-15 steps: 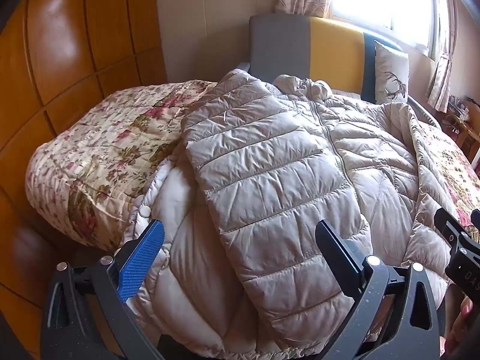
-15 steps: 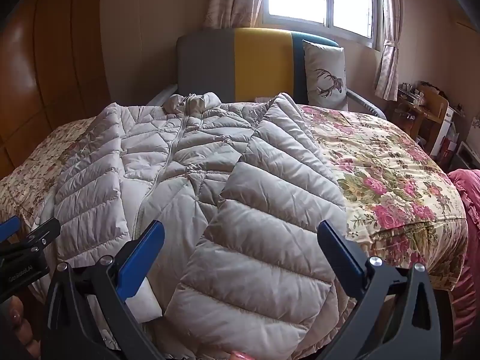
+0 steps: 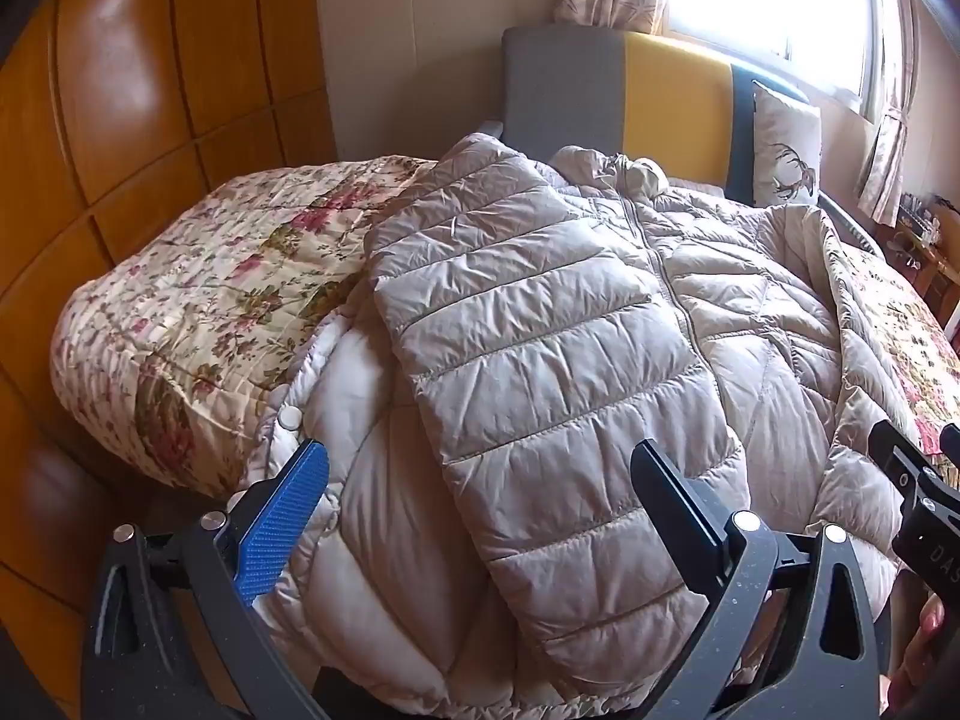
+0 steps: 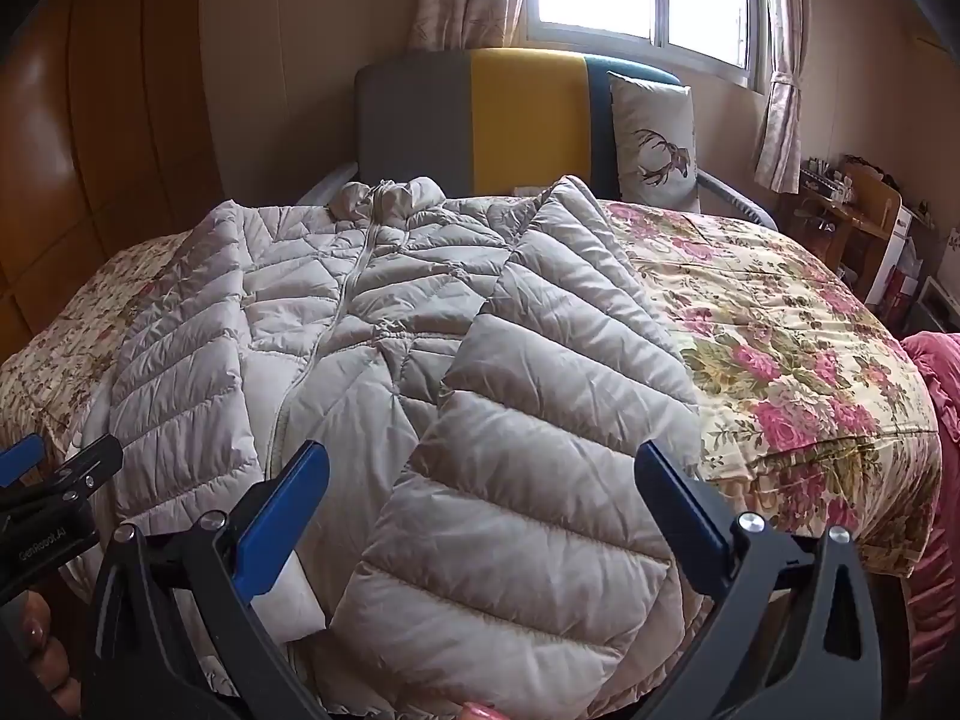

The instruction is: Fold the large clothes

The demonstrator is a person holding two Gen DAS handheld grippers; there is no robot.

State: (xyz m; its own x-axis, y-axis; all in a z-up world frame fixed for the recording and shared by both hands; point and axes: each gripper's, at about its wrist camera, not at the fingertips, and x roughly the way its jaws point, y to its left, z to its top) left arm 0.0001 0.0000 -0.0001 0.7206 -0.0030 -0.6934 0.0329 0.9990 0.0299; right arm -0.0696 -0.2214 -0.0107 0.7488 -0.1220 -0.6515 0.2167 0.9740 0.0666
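The beige down jacket is lying lengthwise on the bed, collar pointing toward the headboard, both tongs gaping wide, gripping nothing.

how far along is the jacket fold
Done: the puffer jacket lies spread on the floral quilt, both sleeves folded in over its front. In hand: nothing; left gripper and right gripper hover with jaws open at the hem. Left: folding the body up.

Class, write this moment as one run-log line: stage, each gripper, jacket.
stage: sleeves folded in | left gripper: open, empty | right gripper: open, empty | jacket: flat on bed, zipped
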